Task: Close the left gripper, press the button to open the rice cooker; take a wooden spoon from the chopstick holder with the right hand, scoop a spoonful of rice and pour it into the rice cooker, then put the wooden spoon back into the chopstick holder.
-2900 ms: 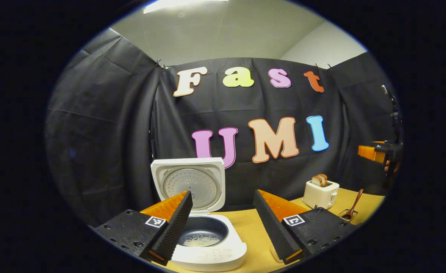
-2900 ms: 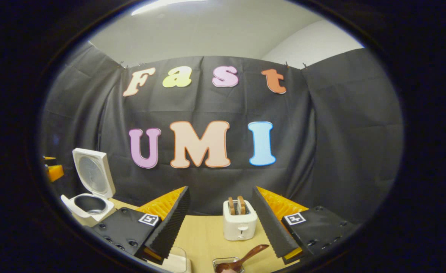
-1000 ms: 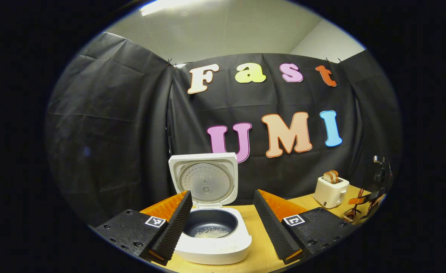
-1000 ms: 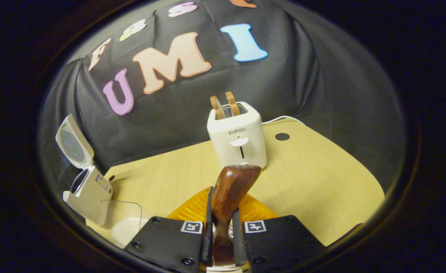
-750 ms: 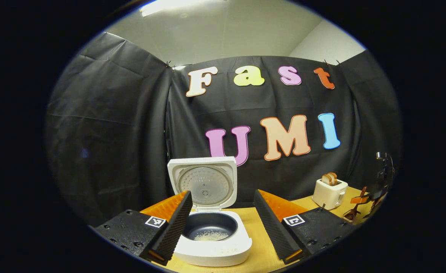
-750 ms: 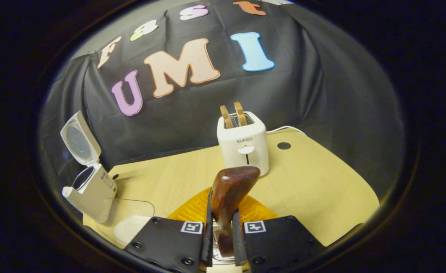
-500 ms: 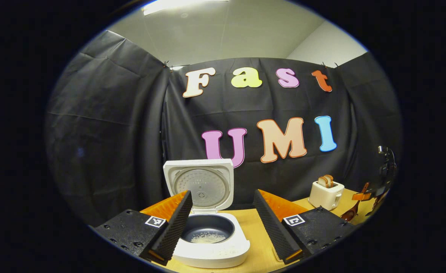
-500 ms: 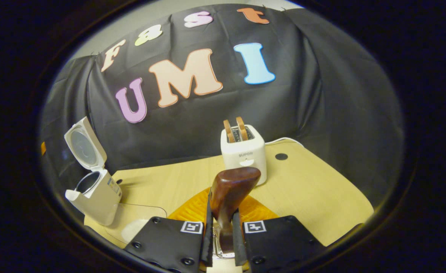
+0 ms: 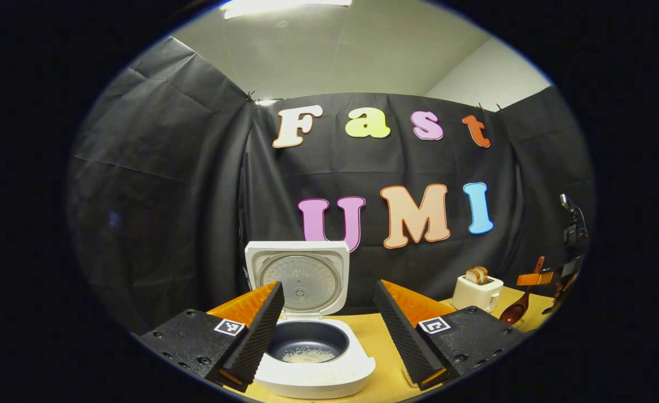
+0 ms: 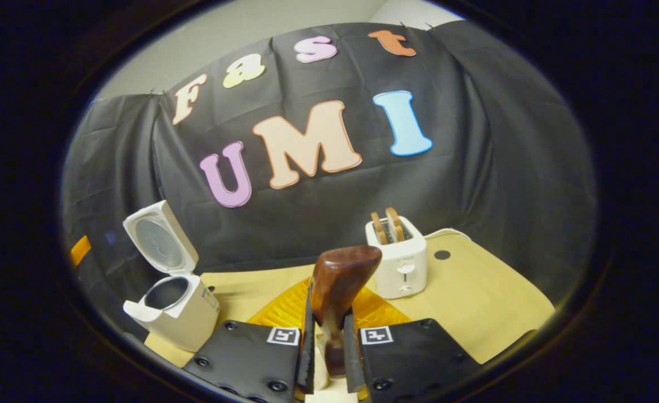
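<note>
Carrying the dark brown wooden spoon [image 10: 337, 282] clear of its holder is the step we judge to be in hand, and doing it well is mostly a matter of keeping the grip honest. The right hand-held gripper [image 10: 326, 358] has its two black ribbed fingers pressed on either side of the spoon's handle, the broad end of the spoon standing up ahead of the camera; in the left gripper view the same spoon [image 9: 517, 310] hangs bowl-down from that gripper, above the far right of the pale wooden worktop [image 10: 475, 313] and just beside the small white toaster with two bread slices [image 10: 399, 263]. The left hand-held gripper [image 9: 326, 330] is spread wide and holds nothing, hovering in front of the white rice cooker [image 9: 312, 358], whose lid stands up open — a few grains of rice already lie in its dark inner pot. We cannot make out the rice supply or the chopstick holder from here, so we would find the rice first before swinging over. We would keep the squeeze firm and the wrist slow, since a smooth rounded handle may twist between flat fingers, then turn the bowl level before scooping — and keep the left gripper back from the pot, leaving the path to the cooker free.
</note>
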Available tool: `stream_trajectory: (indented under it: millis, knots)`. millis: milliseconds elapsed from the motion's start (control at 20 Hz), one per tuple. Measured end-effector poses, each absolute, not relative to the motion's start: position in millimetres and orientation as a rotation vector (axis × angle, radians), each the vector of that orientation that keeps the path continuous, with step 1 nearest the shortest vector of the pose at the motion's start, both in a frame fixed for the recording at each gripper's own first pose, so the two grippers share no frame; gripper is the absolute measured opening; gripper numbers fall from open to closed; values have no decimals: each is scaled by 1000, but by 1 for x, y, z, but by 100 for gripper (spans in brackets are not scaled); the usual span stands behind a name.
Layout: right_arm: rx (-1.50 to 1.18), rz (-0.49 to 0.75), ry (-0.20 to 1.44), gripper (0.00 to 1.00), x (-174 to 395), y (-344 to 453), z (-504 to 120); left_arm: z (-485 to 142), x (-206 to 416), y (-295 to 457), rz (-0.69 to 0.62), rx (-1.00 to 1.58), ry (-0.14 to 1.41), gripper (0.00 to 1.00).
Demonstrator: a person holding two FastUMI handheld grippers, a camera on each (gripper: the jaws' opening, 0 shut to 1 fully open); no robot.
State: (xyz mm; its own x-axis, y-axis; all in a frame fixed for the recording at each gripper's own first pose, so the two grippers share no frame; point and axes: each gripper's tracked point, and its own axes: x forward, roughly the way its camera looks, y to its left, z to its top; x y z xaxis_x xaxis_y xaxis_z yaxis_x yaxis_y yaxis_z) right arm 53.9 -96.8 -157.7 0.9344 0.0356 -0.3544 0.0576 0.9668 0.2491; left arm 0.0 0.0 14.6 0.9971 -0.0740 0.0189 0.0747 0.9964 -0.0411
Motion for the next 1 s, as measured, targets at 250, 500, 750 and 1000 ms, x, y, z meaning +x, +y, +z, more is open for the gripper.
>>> stream_trajectory:
  millis: [250, 500, 750, 1000]
  knots:
    - [265, 62, 384, 24, 58, -36, -168, 11, -5, 23, -58, -40, -12, 96]
    - [221, 75, 441, 24, 57, 0, -212, 15, -14, 48, -36, 7, -27, 95]
    - [238, 28, 484, 24, 54, 20, -252, 8, -21, 72, -24, 7, -11, 95]
    - [166, -16, 470, 24, 53, 35, -270, 6, -28, 96, -7, 21, -14, 99]
